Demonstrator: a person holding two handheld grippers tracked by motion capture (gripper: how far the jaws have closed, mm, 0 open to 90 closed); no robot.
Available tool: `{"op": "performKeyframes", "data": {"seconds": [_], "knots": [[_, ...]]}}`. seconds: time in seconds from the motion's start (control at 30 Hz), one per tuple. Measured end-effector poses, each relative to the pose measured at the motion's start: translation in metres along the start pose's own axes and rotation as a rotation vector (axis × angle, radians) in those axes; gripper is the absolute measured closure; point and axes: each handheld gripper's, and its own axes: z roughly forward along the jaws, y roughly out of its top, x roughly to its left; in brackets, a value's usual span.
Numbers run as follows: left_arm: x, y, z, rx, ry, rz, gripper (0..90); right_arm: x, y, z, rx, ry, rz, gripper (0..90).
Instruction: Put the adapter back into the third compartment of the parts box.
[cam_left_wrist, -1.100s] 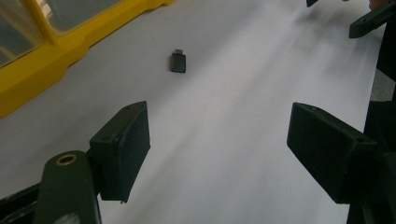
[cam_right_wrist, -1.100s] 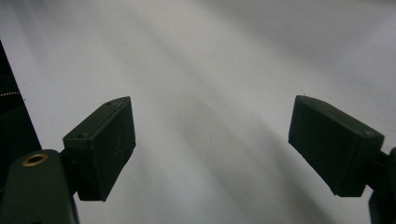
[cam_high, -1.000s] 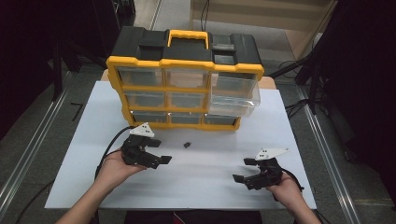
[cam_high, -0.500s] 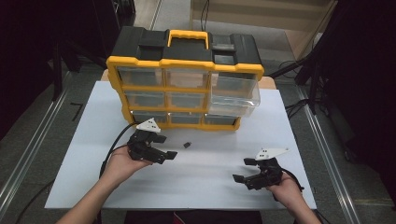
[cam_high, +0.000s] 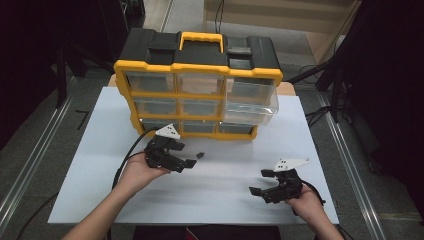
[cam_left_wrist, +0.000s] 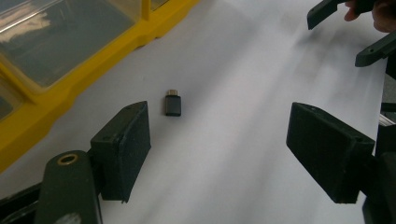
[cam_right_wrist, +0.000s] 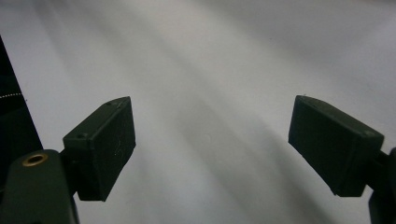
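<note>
A small black adapter (cam_high: 201, 155) with a metal plug end lies on the white table (cam_high: 100, 150), just in front of the yellow-and-black drawer organizer (cam_high: 200, 80). My left gripper (cam_high: 186, 155) is open right beside it, fingertips a short way to its left. In the left gripper view the adapter (cam_left_wrist: 173, 103) lies just ahead of the left jaw, nearer that side of my open left gripper (cam_left_wrist: 224, 140). My right gripper (cam_high: 260, 181) is open near the front right of the table, nothing between its fingers. In the right gripper view my right gripper (cam_right_wrist: 210, 135) faces bare white tabletop.
The organizer has several clear drawers; the middle right drawer (cam_high: 250, 102) is pulled out over the table. Its yellow base (cam_left_wrist: 70, 93) runs along the left of the left gripper view. My right gripper (cam_left_wrist: 355, 28) shows far off there. Metal rails (cam_high: 30, 170) flank the table.
My left gripper has moved forward and right, closing in on the adapter. The right gripper has stayed where it was.
</note>
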Motion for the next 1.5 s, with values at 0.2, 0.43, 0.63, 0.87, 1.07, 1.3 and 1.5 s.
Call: {"op": "performKeyframes", "data": {"seconds": [0.2,0.43,0.63,0.87,1.07,1.3,1.5], "knots": [[0.000,0.006,0.006,0.000,0.005,0.012,23.3,0.000,0.000,0.000,-0.001,0.000,-0.001,13.1],[-0.002,0.014,0.014,-0.006,-0.001,0.020,23.3,0.000,0.000,0.000,0.000,0.000,-0.001,13.1],[-0.001,0.021,0.023,-0.002,0.005,0.028,23.3,0.000,0.000,-0.001,-0.001,0.000,-0.001,13.1],[-0.001,0.029,0.033,0.001,0.010,0.034,23.9,0.001,0.000,-0.001,-0.001,0.001,-0.004,13.1],[0.003,0.031,0.044,0.015,0.015,0.037,24.8,0.001,0.000,-0.001,0.002,0.001,-0.002,13.1],[0.005,0.029,0.051,0.023,0.032,0.041,25.1,0.000,0.000,-0.001,0.002,0.003,-0.001,13.1],[0.006,0.024,0.059,0.032,0.031,0.048,25.1,0.001,0.000,0.000,0.006,0.003,-0.003,13.1]]}}
